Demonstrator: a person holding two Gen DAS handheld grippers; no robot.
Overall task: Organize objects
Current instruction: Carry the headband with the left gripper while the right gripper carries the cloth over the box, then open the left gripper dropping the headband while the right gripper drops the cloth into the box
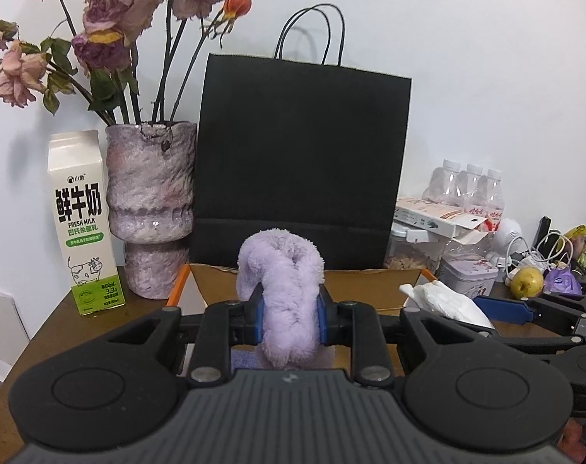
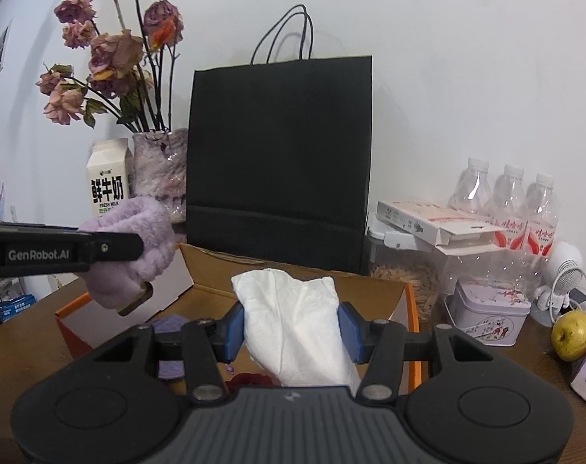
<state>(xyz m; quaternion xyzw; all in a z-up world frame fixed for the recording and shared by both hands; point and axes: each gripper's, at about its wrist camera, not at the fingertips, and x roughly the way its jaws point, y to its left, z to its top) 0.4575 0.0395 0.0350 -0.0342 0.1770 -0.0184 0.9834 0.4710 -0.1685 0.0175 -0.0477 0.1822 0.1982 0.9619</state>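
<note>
My left gripper (image 1: 289, 319) is shut on a fluffy lilac headband (image 1: 283, 290), which curls up above the blue pads. Seen from the right wrist view, that headband (image 2: 138, 247) hangs over the left side of an open cardboard box (image 2: 370, 290) with orange edges. My right gripper (image 2: 291, 332) is shut on a crumpled white tissue (image 2: 293, 309) above the same box. The left wrist view shows the tissue (image 1: 443, 299) and the right gripper's blue-tipped finger at the right. Inside the box lie a purple item (image 2: 171, 324) and a dark red one (image 2: 252, 381).
A black paper bag (image 1: 300, 162) stands behind the box. A milk carton (image 1: 82, 224) and a vase of dried roses (image 1: 151, 208) are at the left. At the right are water bottles (image 2: 505, 205), a flat carton (image 2: 428, 218), a tin (image 2: 490, 315), a yellow fruit (image 2: 571, 334) and cables.
</note>
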